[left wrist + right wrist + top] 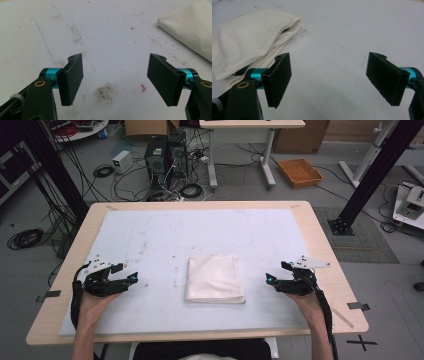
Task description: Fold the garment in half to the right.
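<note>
The folded, cream-white square cloth [214, 279] is lying between the left tongs [131, 279] and the right tongs [270, 279], both released and holding nothing. Pinching only its top layer risks unfolding it across the counter [200, 227].

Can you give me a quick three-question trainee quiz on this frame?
1. True or false: the left gripper is shut on the folded white cloth.
2. Where does the cloth lie? A) near the middle of the white mat, between the grippers B) on the floor C) in the orange tray
3. How do the jaws of the right gripper stand?

Key
1. False: its jaws are open, apart from the cloth.
2. A
3. Open, holding nothing.
</note>
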A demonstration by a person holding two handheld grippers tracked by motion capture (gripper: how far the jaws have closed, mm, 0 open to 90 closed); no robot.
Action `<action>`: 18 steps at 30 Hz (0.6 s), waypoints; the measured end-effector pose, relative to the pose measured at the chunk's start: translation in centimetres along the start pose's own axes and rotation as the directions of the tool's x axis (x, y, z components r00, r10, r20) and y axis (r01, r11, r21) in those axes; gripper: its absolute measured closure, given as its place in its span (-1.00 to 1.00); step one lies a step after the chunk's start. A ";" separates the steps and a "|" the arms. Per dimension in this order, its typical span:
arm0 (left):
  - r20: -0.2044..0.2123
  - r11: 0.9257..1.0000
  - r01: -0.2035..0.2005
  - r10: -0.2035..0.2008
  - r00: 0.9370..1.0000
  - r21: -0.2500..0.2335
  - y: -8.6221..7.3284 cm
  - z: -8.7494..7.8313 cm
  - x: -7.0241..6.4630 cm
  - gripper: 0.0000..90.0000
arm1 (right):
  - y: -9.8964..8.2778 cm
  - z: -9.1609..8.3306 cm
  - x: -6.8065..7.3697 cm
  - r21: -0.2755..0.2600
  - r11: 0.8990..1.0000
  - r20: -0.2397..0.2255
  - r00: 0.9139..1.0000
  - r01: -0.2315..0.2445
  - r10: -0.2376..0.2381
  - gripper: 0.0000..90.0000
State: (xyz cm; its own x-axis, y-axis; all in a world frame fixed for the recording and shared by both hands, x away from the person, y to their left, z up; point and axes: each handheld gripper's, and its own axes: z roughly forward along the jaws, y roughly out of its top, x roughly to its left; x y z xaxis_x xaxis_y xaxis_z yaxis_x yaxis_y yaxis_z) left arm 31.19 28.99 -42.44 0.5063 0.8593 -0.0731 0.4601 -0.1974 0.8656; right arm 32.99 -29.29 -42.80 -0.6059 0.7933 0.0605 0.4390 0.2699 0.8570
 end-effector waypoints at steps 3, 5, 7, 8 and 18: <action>0.006 1.000 -0.006 0.006 1.000 0.000 0.1 0.0 -0.1 -0.35 | 0.1 -0.2 0.0 -0.010 1.000 -0.002 1.000 -0.002 0.002 -0.55; 0.004 1.000 -0.006 0.006 1.000 0.001 0.1 0.0 -0.1 -0.35 | 0.1 -0.2 0.0 -0.016 1.000 -0.002 1.000 0.000 0.000 -0.55; 0.004 1.000 -0.003 0.003 1.000 0.002 0.1 0.0 -0.1 -0.35 | 0.1 -0.2 0.0 -0.013 1.000 -0.001 1.000 -0.004 0.004 -0.55; 0.004 1.000 -0.006 0.006 1.000 0.003 0.1 0.0 -0.1 -0.35 | 0.1 -0.2 0.0 -0.013 1.000 -0.003 1.000 -0.003 0.003 -0.55; 0.002 1.000 -0.005 0.005 1.000 0.003 0.1 0.0 -0.2 -0.35 | 0.1 -0.1 0.1 -0.009 1.000 -0.008 1.000 0.003 -0.003 -0.54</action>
State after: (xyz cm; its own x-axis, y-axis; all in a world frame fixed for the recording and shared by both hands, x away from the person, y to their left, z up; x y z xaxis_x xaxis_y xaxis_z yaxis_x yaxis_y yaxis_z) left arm 31.15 28.80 -42.37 0.5102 0.8573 -0.0695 0.4596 -0.2035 0.8645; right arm 32.89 -29.22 -42.65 -0.6123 0.7882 0.0618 0.4314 0.2675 0.8616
